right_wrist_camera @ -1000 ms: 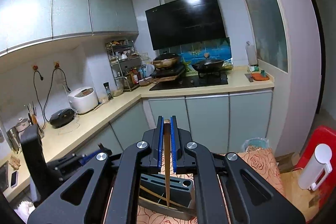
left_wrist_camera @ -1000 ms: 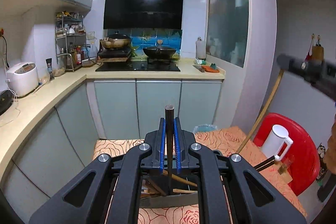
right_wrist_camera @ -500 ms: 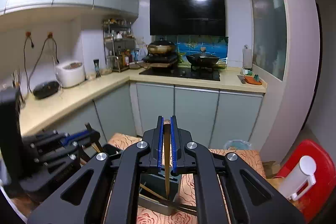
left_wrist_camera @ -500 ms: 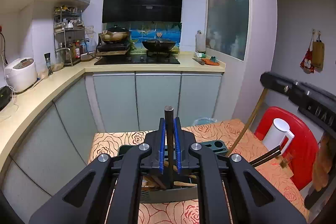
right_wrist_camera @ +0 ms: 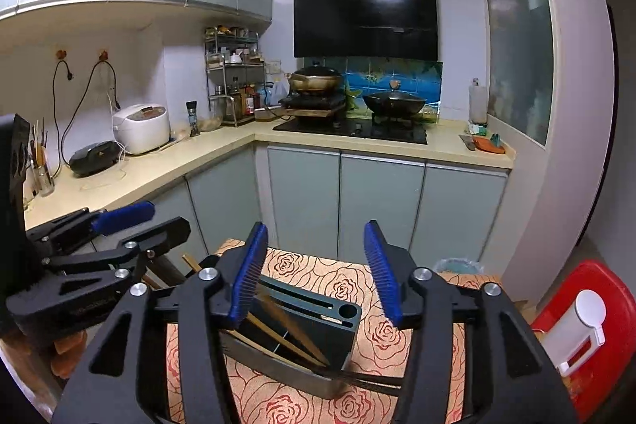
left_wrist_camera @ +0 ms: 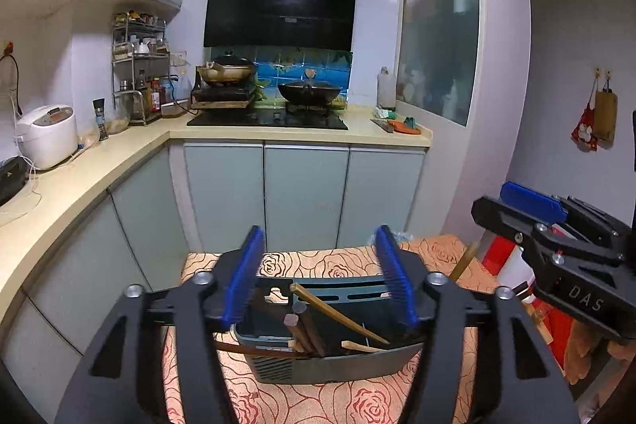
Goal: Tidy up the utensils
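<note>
A dark grey-green utensil holder (left_wrist_camera: 342,364) stands on the rose-patterned tablecloth (left_wrist_camera: 318,265), with dark-handled and light wooden utensils (left_wrist_camera: 338,312) leaning inside. My left gripper (left_wrist_camera: 320,273) is open and empty just above it. In the right wrist view the holder (right_wrist_camera: 314,324) holds wooden sticks (right_wrist_camera: 286,332), one blurred. My right gripper (right_wrist_camera: 314,265) is open and empty above it. Each gripper shows in the other's view, the right one (left_wrist_camera: 556,245) and the left one (right_wrist_camera: 99,245).
A red chair (right_wrist_camera: 584,308) with a white kettle (right_wrist_camera: 576,332) stands at the table's right. Kitchen cabinets and a counter with a rice cooker (right_wrist_camera: 141,128) and a stove with pans (right_wrist_camera: 349,106) lie behind.
Both grippers have opened and let go of their utensils, which now lie in the holder. The cameras have tilted down toward the holder.
</note>
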A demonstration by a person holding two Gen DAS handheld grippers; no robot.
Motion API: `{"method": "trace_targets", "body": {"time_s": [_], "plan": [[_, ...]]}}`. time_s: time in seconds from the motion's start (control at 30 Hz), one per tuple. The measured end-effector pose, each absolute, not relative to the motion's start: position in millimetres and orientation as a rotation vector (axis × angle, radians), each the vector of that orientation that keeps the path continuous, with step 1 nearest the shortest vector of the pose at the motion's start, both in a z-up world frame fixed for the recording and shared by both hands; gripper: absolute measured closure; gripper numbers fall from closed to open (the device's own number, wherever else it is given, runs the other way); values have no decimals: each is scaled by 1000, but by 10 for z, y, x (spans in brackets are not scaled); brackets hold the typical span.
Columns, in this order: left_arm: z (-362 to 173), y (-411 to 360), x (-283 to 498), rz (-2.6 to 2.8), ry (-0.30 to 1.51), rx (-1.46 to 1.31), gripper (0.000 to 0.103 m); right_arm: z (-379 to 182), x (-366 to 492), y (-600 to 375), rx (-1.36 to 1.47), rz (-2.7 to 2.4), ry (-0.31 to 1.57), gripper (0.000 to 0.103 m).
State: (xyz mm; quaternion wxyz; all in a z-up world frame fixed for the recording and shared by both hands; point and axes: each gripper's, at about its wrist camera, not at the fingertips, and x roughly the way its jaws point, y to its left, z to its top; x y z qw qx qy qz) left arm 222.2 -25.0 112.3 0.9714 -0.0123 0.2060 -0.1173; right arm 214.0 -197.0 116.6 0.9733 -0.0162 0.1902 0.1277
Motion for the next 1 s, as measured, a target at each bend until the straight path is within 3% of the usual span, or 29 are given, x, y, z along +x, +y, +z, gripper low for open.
{"method": "trace_targets", "body": {"time_s": [0.07, 0.17, 0.37, 0.73, 1.0], "plan": [[1150, -219, 2178, -231, 405, -32, 28, 1167, 2111, -2000, -25, 255, 379, 46], [1190, -168, 2080, -227, 383, -37, 19, 1160, 2080, -2052, -14, 258, 379, 42], [1184, -71, 1942, -227, 381, -40, 10, 1092, 1939, -2189, 31, 265, 378, 27], [844, 78, 1755, -175, 424, -36, 7, 821, 1649, -2200, 64, 295, 392, 8], [639, 50, 1469, -99, 398, 48, 7, 526, 1455, -2131, 51, 305, 446, 7]]}}
